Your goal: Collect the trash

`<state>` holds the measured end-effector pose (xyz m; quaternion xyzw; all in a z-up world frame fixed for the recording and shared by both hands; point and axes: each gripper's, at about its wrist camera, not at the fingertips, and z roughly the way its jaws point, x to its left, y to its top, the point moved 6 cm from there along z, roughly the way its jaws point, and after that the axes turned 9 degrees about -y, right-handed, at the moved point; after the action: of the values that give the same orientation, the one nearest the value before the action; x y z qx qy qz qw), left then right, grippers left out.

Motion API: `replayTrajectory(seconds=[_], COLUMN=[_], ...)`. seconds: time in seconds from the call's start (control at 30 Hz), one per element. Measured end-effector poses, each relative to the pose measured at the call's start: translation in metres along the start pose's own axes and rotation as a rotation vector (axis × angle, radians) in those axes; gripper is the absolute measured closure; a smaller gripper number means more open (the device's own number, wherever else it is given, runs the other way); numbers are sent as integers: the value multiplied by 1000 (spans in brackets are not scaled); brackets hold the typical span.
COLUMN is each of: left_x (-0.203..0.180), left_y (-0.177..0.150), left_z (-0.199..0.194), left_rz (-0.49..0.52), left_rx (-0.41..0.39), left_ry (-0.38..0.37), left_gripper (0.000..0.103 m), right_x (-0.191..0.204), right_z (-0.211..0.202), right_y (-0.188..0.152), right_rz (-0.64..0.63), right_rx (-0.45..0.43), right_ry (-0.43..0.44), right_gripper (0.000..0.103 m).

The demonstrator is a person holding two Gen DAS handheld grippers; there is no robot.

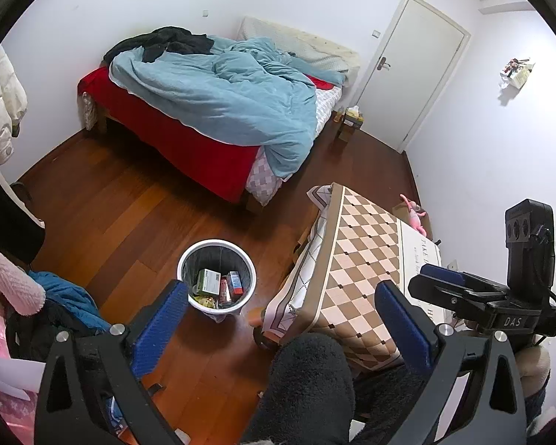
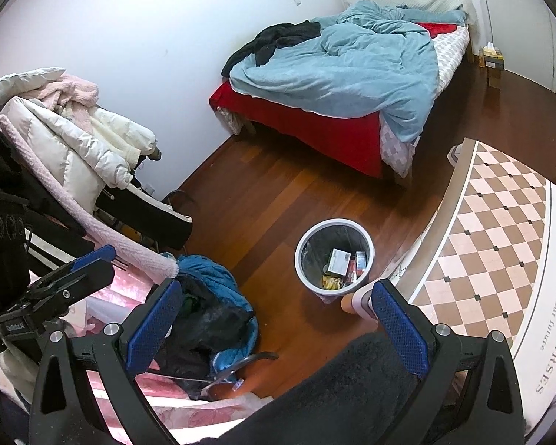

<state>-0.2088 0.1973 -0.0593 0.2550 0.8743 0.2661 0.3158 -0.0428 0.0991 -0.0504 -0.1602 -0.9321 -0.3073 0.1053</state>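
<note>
My white wastebasket [image 1: 217,276] stands on the wooden floor [image 1: 129,200] between the bed [image 1: 211,111] and the checkered table [image 1: 363,259], lined with a dark bag. Inside I see a green-and-white box [image 1: 208,282], a red-and-blue carton [image 1: 234,283] and yellowish wrappers at the bottom. My left gripper [image 1: 281,319] is spread wide with nothing between its blue pads, hanging above the floor near the bin. My right gripper [image 2: 274,319] is likewise spread apart and empty, held over the floor beside a blue jacket [image 2: 211,278].
</note>
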Motion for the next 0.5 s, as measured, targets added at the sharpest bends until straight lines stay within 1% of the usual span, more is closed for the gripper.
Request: replayTrajectory(seconds=[0.5], left_x=[0], left_y=[-4], left_z=[1], left_rz=[8], left_rx=[9], left_ry=[2], left_gripper=[0], right_x=[4], right_z=[2], right_y=[0], right_rz=[-16], right_rx=[9], right_ry=[-3], right_gripper=[0])
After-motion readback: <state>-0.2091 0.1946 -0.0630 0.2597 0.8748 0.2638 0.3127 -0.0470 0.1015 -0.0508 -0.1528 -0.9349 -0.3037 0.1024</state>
